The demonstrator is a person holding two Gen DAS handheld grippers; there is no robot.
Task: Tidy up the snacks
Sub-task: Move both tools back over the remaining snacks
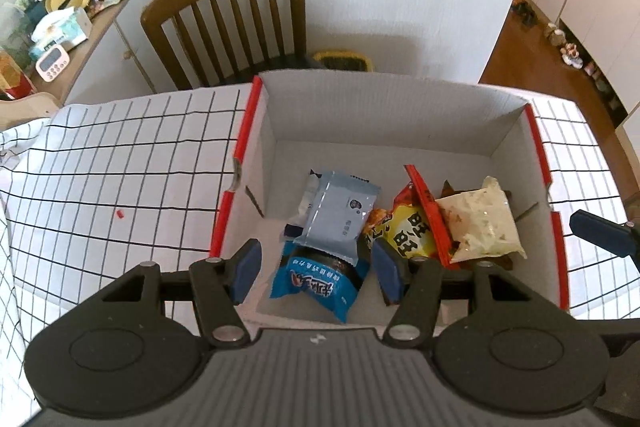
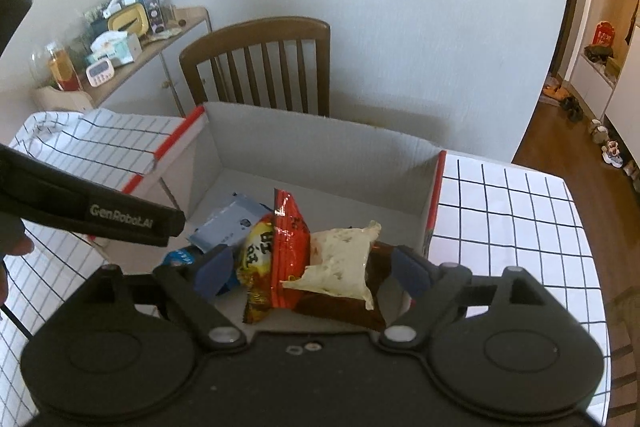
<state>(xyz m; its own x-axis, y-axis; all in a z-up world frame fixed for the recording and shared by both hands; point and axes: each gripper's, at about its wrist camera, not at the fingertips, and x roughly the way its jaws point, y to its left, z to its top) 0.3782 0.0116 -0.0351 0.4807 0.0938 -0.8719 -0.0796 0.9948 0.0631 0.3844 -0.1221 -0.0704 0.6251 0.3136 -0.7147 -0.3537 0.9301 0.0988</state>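
A white cardboard box (image 1: pixel 380 115) with red edges stands on the checked tablecloth and holds several snack packets. In the left wrist view a pale blue packet (image 1: pixel 340 215) lies over a bright blue one (image 1: pixel 316 287). To their right are a yellow packet (image 1: pixel 408 231), a red one (image 1: pixel 430 219) and a cream one (image 1: pixel 484 223). My left gripper (image 1: pixel 316 273) hovers open above the blue packets without touching them. My right gripper (image 2: pixel 314 271) is open above the red packet (image 2: pixel 288 247), the cream packet (image 2: pixel 340 259) and a brown packet (image 2: pixel 344 307), with its pads clear of them.
A wooden chair (image 1: pixel 236 19) stands behind the box against the wall. A sideboard (image 1: pixel 100 15) with clutter is at the back left. A tiny red scrap (image 1: pixel 119 214) lies on the cloth (image 1: pixel 120 155) to the left. The table's right edge (image 2: pixel 576 227) drops to wooden floor.
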